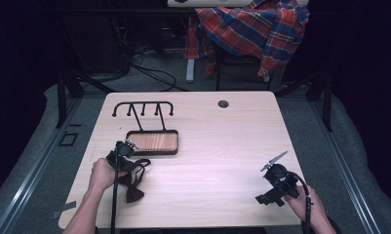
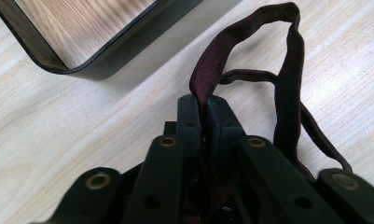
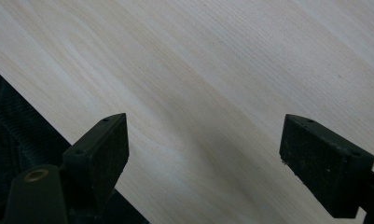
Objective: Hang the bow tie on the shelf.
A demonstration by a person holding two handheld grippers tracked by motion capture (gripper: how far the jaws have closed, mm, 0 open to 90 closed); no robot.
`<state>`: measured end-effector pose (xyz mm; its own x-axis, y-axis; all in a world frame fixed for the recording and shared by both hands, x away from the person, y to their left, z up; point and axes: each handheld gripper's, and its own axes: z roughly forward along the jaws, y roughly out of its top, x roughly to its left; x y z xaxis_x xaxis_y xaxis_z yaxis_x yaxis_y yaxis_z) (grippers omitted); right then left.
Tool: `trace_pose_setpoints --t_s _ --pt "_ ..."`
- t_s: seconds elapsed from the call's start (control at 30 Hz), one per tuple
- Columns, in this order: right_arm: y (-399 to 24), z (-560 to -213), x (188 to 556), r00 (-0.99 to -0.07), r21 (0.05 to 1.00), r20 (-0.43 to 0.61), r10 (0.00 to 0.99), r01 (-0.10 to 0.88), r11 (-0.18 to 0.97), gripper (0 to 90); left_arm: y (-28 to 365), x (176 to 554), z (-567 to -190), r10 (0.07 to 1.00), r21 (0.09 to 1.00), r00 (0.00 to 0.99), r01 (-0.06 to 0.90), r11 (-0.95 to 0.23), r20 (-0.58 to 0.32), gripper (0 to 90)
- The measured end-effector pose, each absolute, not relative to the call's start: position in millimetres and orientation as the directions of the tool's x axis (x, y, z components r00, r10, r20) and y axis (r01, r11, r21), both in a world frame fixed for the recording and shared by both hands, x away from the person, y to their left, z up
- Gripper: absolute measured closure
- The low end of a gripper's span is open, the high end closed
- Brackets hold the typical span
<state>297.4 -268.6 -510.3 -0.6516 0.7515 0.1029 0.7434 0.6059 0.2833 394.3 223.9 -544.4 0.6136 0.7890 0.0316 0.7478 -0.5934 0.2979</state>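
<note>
Maroon fabric bow tie strap (image 2: 208,70) is pinched thinly in the clenched left gripper (image 2: 202,105), so it could slip free or snag the black-rimmed wooden tray (image 2: 82,65) when lifted, while the right gripper (image 3: 203,154) gapes unladen.

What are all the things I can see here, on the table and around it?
Table: one, pale wood, centre; round hole near its far edge.
Rack: one, black metal with hooks, far left of the table.
Tray: one, black rim with a wooden floor, at the rack's foot.
Bow tie: one, dark maroon, near left of the table; its strap is pinched in the left gripper's jaws.
Plaid shirt: one, red and blue, draped over a stand behind the table.
Cables: several, black, on the floor behind.
Left gripper: black, shut on the strap.
Right gripper: black, open over bare table.
</note>
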Motion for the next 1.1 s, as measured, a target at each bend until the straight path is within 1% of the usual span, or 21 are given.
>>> trace_pose_setpoints --t_s 0.03,0.07,0.13,0.2,0.27,0.33,0.57,0.63,0.7,0.73,0.77,0.87,1.1 --pt "-268 -511 296 -0.639 0.296 0.111 0.761 0.752 0.589 15.4 224 395 -545 0.791 0.293 0.611 0.752 -0.591 0.027 80.0" --pt "-269 -511 296 -0.640 0.291 0.114 0.760 0.753 0.590 15.4 224 396 -546 0.794 0.277 0.607 0.760 -0.588 0.020 75.3" --pt "-269 -511 296 -0.638 0.289 0.114 0.762 0.755 0.589 15.4 224 396 -547 0.791 0.271 0.611 0.758 -0.594 0.027 75.3" --pt "-269 -511 296 -0.639 0.290 0.112 0.761 0.753 0.590 15.5 223 396 -547 0.787 0.266 0.616 0.754 -0.601 0.035 78.1" --pt "-269 -510 297 -0.644 0.281 0.108 0.758 0.751 0.598 15.5 222 396 -548 0.784 0.268 0.619 0.749 -0.606 0.041 85.6" --pt "-270 -510 297 -0.647 0.272 0.103 0.756 0.749 0.604 15.5 221 395 -548 0.774 0.263 0.631 0.739 -0.620 0.049 87.4" --pt "-271 -510 296 -0.649 0.274 0.100 0.754 0.747 0.606 15.4 220 394 -545 0.765 0.264 0.639 0.727 -0.634 0.077 88.3" --pt "-271 -510 294 -0.639 0.275 0.102 0.762 0.755 0.596 15.5 220 394 -542 0.772 0.284 0.631 0.728 -0.623 0.076 88.4" --pt "-273 -510 294 -0.639 0.279 0.100 0.763 0.754 0.595 15.4 222 393 -536 0.785 0.324 0.615 0.728 -0.603 0.078 88.5" --pt "-273 -510 294 -0.639 0.279 0.100 0.763 0.754 0.595 15.4 222 393 -536 0.785 0.324 0.615 0.728 -0.603 0.078 88.5" --pt "-273 -510 293 -0.631 0.277 0.101 0.769 0.760 0.588 15.4 224 393 -532 0.787 0.349 0.610 0.722 -0.598 0.086 88.5" --pt "-273 -510 292 -0.626 0.290 0.110 0.772 0.763 0.578 15.5 227 391 -526 0.790 0.370 0.606 0.716 -0.592 0.090 88.5" --pt "-274 -509 293 -0.636 0.280 0.109 0.764 0.757 0.590 15.4 237 382 -510 0.813 0.454 0.576 0.704 -0.547 0.087 88.5"
